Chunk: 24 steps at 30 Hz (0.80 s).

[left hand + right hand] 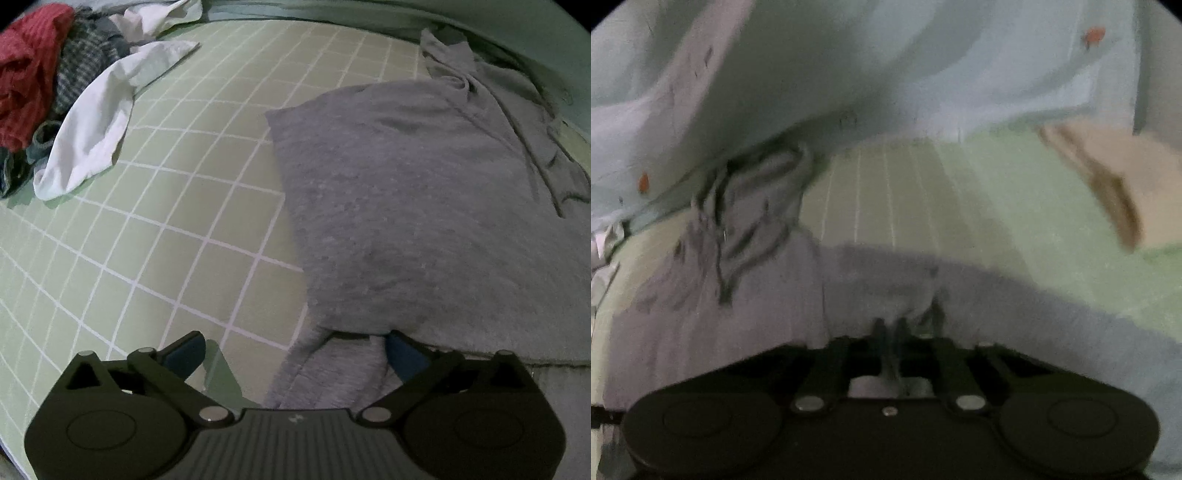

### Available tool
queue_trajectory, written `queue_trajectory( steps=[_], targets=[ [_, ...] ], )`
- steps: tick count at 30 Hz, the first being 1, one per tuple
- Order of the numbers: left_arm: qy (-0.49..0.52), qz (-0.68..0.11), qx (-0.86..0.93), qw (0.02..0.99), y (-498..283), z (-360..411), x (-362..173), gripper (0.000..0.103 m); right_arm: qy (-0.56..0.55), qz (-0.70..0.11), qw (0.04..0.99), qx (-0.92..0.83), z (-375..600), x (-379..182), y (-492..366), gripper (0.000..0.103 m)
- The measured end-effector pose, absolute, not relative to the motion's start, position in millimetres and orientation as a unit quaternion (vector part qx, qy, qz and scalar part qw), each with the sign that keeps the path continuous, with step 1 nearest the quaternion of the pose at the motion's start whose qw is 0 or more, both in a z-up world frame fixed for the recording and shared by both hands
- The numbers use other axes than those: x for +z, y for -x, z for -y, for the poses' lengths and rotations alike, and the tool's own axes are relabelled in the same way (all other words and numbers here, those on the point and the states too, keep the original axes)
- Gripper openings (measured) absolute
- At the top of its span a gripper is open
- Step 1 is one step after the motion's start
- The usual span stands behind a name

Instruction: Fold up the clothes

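Left wrist view looks down on a grey garment (424, 206) spread flat over a green bedsheet with a white grid (177, 229), its sleeve bunched toward the far right edge. The left gripper (295, 349) hangs over the garment's near left corner with its jaws spread wide; one blue-padded finger sits over bare sheet beside the garment, the other at the garment's near hem, where a folded layer lies between them, unpinched. Far left of the garment, well apart from it, a heap of clothes waits: a white piece (96, 125) stretched toward the camera, a red knit (26, 70) and a dark checked item (85, 59) behind it.

Right wrist view is blurred. The right gripper (892, 325) has its jaws pressed together, and a small peak of the grey garment (738, 314) rises right at the fingertips, apparently pinched. Beyond the garment, pale blue bedding (849, 55) rises as a crumpled wall; to the garment's far right a tan folded item (1126, 173) lies on the sheet
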<state>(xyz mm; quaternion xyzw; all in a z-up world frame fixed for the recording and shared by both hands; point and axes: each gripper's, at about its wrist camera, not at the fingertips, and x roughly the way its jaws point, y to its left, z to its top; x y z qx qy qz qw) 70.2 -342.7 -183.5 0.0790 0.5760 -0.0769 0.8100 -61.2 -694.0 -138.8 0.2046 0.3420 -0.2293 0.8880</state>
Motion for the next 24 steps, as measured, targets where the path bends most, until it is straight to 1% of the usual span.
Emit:
queue_trajectory(
  steps=[5,7,9,11,12,13,14,17,18,21,22,23,24],
  targets=[
    [-0.057,-0.583,-0.063,0.808,-74.7,336.2,-184.9,0.103,-0.157,-0.259,0.903,-0.306,710.2,-88.1,78.8,0.0],
    [-0.052,-0.584,-0.059,0.808,-76.1,335.3,-185.4,0.103,-0.151,-0.248,0.899,-0.327,722.9,-77.5,87.6,0.0],
    [-0.05,-0.584,-0.059,0.808,-77.0,336.2,-185.9,0.103,-0.185,-0.267,0.891,-0.318,733.3,-87.4,90.8,0.001],
    [-0.051,-0.584,-0.061,0.808,-77.7,338.0,-186.0,0.103,-0.219,-0.285,0.88,-0.309,743.7,-97.3,94.0,0.009],
    [-0.052,-0.584,-0.061,0.808,-78.0,338.9,-186.0,0.103,-0.234,-0.295,0.876,-0.302,745.7,-104.6,94.0,0.021],
    [-0.052,-0.583,-0.062,0.808,-78.0,338.8,-186.3,0.103,-0.245,-0.307,0.873,-0.289,740.5,-116.2,90.8,0.042],
    [-0.052,-0.583,-0.062,0.809,-78.0,338.7,-186.6,0.103,-0.249,-0.315,0.873,-0.277,733.5,-126.2,87.5,0.05],
    [-0.053,-0.583,-0.064,0.808,-78.4,338.9,-187.0,0.103,-0.244,-0.356,0.867,-0.25,711.4,-150.9,74.4,0.058],
    [-0.053,-0.583,-0.064,0.808,-78.6,339.0,-187.0,0.103,-0.241,-0.369,0.864,-0.243,705.0,-158.7,69.8,0.064],
    [-0.056,-0.586,-0.068,0.806,-79.5,340.9,-186.4,0.103,-0.242,-0.381,0.859,-0.24,697.4,-173.6,61.5,0.071],
    [-0.056,-0.586,-0.068,0.806,-79.5,341.1,-186.3,0.103,-0.245,-0.378,0.86,-0.239,696.5,-175.5,61.7,0.07],
    [-0.056,-0.585,-0.069,0.806,-79.4,341.3,-186.2,0.103,-0.251,-0.373,0.862,-0.234,696.4,-174.9,63.5,0.063],
    [-0.056,-0.585,-0.069,0.806,-79.3,341.5,-186.1,0.103,-0.259,-0.366,0.865,-0.225,697.4,-172.6,66.0,0.032]
  ],
)
